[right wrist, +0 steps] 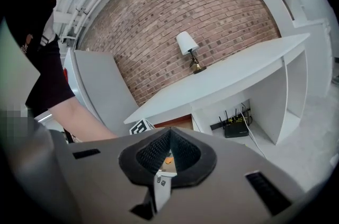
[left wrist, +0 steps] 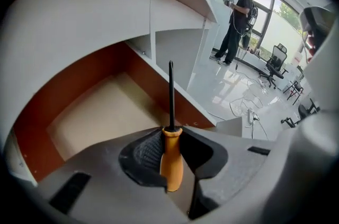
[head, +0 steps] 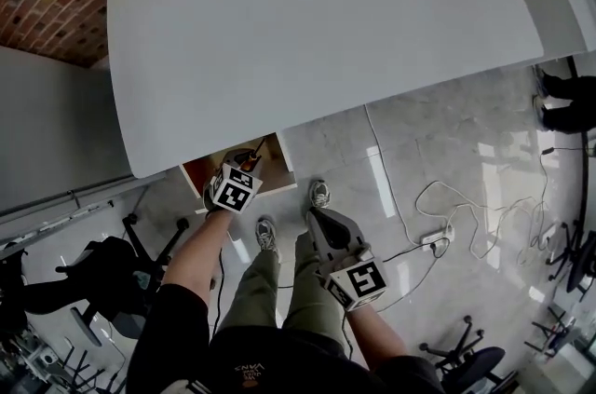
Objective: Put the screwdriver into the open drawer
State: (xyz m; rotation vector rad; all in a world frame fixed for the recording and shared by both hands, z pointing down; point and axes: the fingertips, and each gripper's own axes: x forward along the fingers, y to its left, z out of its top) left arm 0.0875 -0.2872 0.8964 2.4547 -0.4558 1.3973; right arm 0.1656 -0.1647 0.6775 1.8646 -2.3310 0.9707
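The screwdriver (left wrist: 171,157) has an orange handle and a thin black shaft. My left gripper (left wrist: 170,151) is shut on the screwdriver's handle, and the shaft points out over the open drawer (left wrist: 100,112), a brown-walled box with a pale floor. In the head view the left gripper (head: 244,163) hangs over the drawer (head: 200,173) just under the white desk's (head: 317,29) front edge. My right gripper (head: 321,224) hangs lower right, near my legs, shut with nothing between its jaws. In the right gripper view, the right gripper (right wrist: 169,146) looks toward the desk (right wrist: 222,80) and the drawer (right wrist: 177,123).
White desk panels (left wrist: 175,53) stand beside the drawer. A lamp (right wrist: 188,51) sits on the desk against a brick wall. A router (right wrist: 235,127) and cables (head: 447,215) lie on the floor. Office chairs (head: 102,271) stand around. A person (left wrist: 235,21) stands far off by windows.
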